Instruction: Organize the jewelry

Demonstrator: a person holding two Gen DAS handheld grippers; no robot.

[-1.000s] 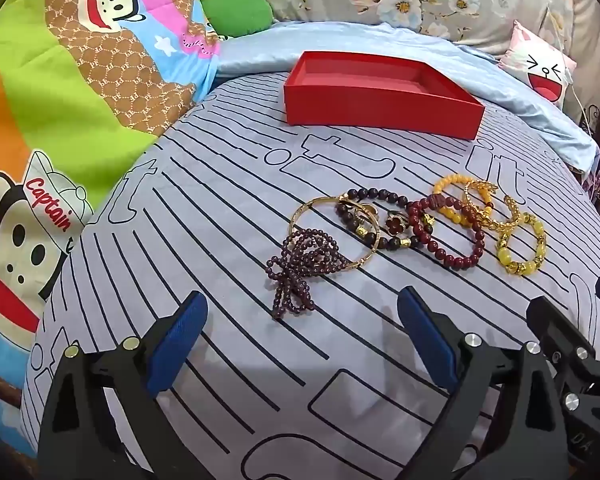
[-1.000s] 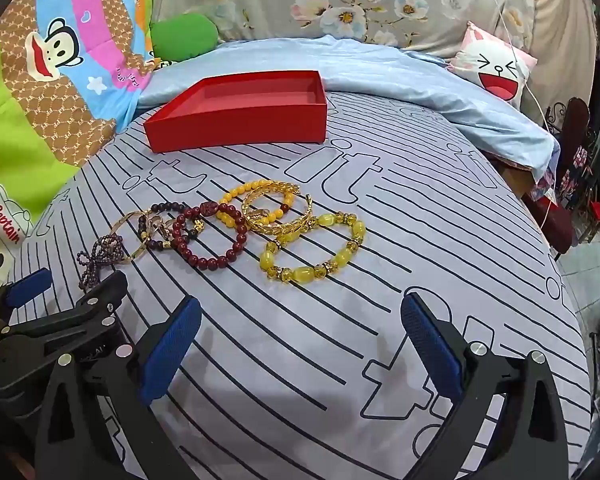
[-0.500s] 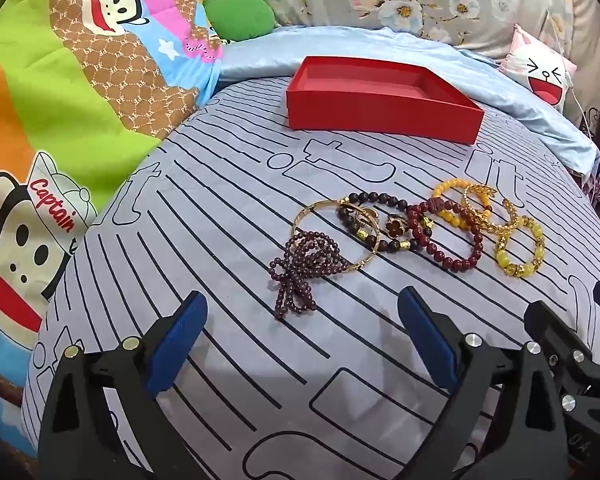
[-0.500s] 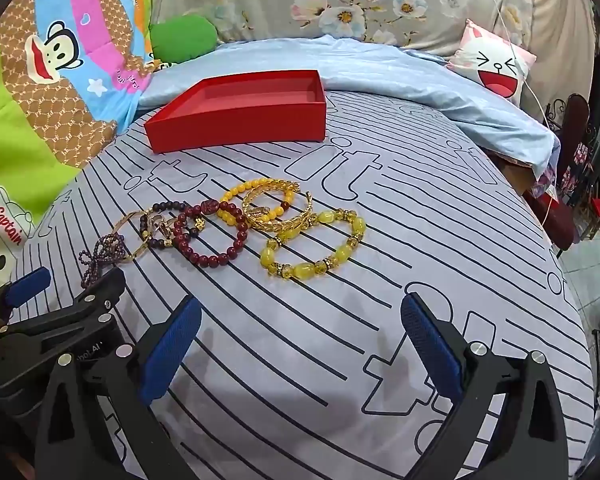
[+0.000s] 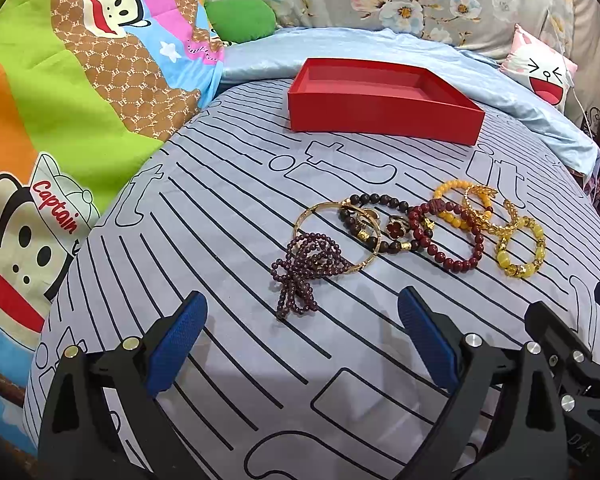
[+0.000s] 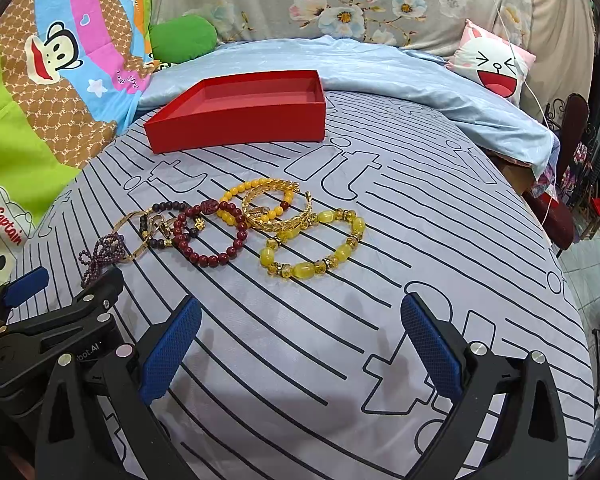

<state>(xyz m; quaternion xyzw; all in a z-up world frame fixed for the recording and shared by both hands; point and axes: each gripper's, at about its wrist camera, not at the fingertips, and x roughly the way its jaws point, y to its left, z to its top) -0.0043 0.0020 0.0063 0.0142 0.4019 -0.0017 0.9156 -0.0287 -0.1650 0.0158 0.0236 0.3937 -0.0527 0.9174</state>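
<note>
Two grippers held wide open, nothing gripped.
The bracelets (image 5: 416, 232) are seen at 12 o'clock beyond the left gripper (image 5: 304, 336) and right gripper (image 6: 300, 340).

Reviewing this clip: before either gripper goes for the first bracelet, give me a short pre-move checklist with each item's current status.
1. Left gripper jaws wide apart, holding nothing: ok.
2. Right gripper jaws wide apart, holding nothing: ok.
3. Red tray upright, open side up, nothing visible inside: ok.
4. Purple bead strand separable: not ok, it lies across the gold bangle.
5. Yellow bead bracelet free to lift alone: not ok, its far edge touches the gold leaf cuff.
6. Bedsheet between jaws and jewelry clear of obstacles: ok.
</note>
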